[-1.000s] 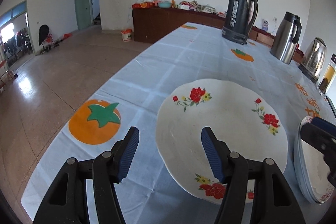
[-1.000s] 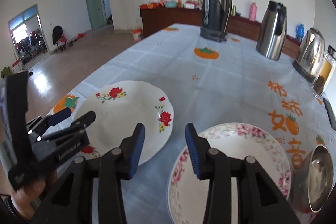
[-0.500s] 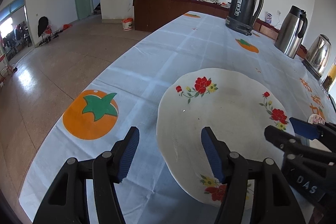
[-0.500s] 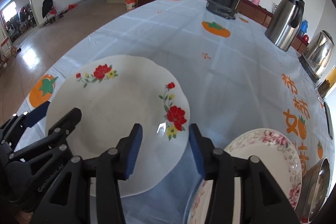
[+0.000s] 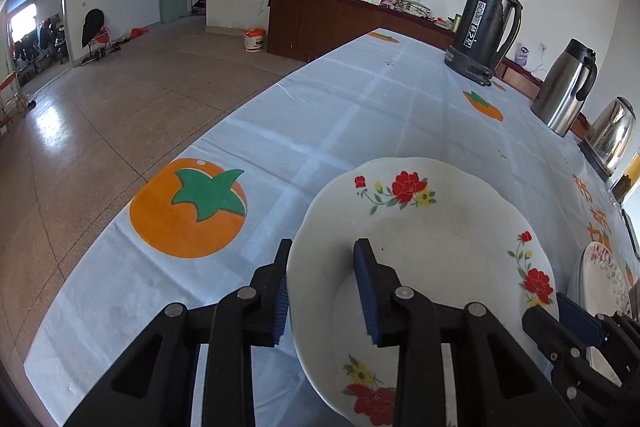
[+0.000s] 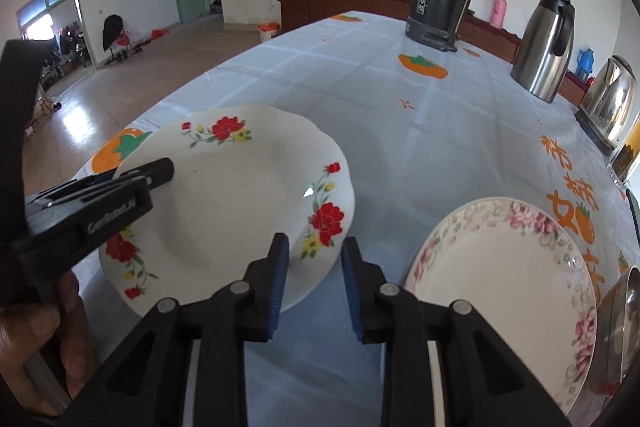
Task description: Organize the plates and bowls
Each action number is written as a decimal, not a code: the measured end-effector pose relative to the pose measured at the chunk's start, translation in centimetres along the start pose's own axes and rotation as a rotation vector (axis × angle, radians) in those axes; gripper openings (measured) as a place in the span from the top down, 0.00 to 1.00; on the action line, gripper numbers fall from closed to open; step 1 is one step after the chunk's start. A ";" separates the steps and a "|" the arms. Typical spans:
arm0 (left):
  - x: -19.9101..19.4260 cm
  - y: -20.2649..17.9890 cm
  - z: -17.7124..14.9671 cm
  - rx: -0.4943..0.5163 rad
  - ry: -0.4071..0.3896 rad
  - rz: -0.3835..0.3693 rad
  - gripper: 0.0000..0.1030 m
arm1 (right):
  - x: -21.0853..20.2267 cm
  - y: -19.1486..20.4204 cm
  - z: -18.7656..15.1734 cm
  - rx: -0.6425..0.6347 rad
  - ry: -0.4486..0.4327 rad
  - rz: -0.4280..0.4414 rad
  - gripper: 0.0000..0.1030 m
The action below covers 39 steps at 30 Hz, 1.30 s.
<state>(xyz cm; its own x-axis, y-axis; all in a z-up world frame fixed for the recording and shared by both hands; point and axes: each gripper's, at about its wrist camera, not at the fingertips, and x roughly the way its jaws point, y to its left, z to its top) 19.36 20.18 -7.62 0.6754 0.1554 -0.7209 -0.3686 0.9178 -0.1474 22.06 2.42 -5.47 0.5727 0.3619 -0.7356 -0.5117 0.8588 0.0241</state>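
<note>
Near the tablecloth's left edge, the left gripper has just been closing and straddles the rim of the red-flowered plate, one pad under, one inside; contact looks likely. The right gripper, also just narrowing, flanks that plate's right rim without clear contact. The pink-rimmed plate lies toward the near right corner.

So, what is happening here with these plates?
A person holds a claw in each hand over a table with a persimmon-print cloth. The left claw has just been closing on the near rim of the red-flower plate, one finger under, one inside. The right claw has been closing too, at the plate's other edge, its grip unclear. A pink-flower plate lies to the right.
</note>
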 end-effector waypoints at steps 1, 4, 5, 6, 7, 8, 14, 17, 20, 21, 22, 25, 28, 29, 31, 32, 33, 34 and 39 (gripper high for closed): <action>0.0 0.1 0.0 0.000 0.000 -0.003 0.68 | -0.2 0.1 -0.2 -0.002 -0.014 0.001 0.74; -0.1 0.0 -0.1 0.004 -0.006 0.002 0.68 | -0.5 0.1 -0.8 0.004 -0.047 0.014 0.74; -0.2 0.1 -0.1 0.004 -0.008 0.004 0.68 | -0.5 0.2 -0.9 -0.005 -0.057 0.009 0.74; -0.1 0.0 0.0 0.002 -0.012 0.003 0.68 | -0.6 0.4 -1.1 -0.014 -0.067 0.003 0.74; -0.2 0.1 -0.1 0.001 -0.015 0.002 0.68 | -0.6 0.6 -1.2 -0.017 -0.074 0.001 0.74; -0.2 0.0 -0.1 0.004 -0.017 0.001 0.68 | -0.7 0.5 -1.2 -0.014 -0.077 0.004 0.74; -0.6 0.0 -0.1 0.001 -0.040 -0.002 0.68 | -1.3 0.5 -1.2 -0.016 -0.107 0.005 0.74; -1.2 0.6 -0.3 -0.019 -0.067 -0.025 0.68 | -1.9 1.0 -1.4 -0.036 -0.143 -0.007 0.74; -1.3 0.5 -0.2 -0.017 -0.075 -0.030 0.68 | -2.2 1.0 -1.4 -0.036 -0.160 -0.007 0.74; -1.3 0.5 -0.3 -0.015 -0.076 -0.030 0.68 | -2.1 0.9 -1.4 -0.032 -0.160 -0.003 0.74; -1.3 0.4 -0.3 -0.012 -0.078 -0.030 0.68 | -2.2 0.7 -1.4 -0.028 -0.162 -0.001 0.74; -1.7 0.3 -0.3 -0.005 -0.097 -0.029 0.68 | -2.4 0.6 -1.5 -0.022 -0.178 0.003 0.74; -2.1 0.1 -0.4 0.004 -0.122 -0.019 0.68 | -2.6 0.5 -1.6 -0.019 -0.190 0.008 0.74; -2.2 0.0 -0.4 0.005 -0.128 -0.017 0.68 | -2.6 0.5 -1.6 -0.018 -0.193 0.009 0.74; -2.4 0.0 -0.4 0.007 -0.138 -0.015 0.68 | -2.8 0.5 -1.6 -0.018 -0.200 0.011 0.74; -2.5 0.0 -0.4 0.008 -0.144 -0.014 0.68 | -2.9 0.5 -1.7 -0.018 -0.205 0.011 0.74; -2.7 0.0 -0.4 0.010 -0.153 -0.011 0.68 | -2.9 0.5 -1.7 -0.020 -0.209 0.010 0.74; -2.7 0.0 -0.5 0.012 -0.159 -0.009 0.68 | -3.0 0.6 -1.7 -0.020 -0.213 0.010 0.74; -3.2 -0.5 -0.6 0.037 -0.193 0.007 0.68 | -3.4 0.3 -1.8 -0.010 -0.232 0.009 0.74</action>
<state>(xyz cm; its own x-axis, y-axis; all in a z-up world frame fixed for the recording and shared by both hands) 16.96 18.99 -5.62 0.7841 0.2259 -0.5780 -0.3525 0.9287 -0.1151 18.81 0.85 -4.19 0.6992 0.4444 -0.5600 -0.5231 0.8520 0.0229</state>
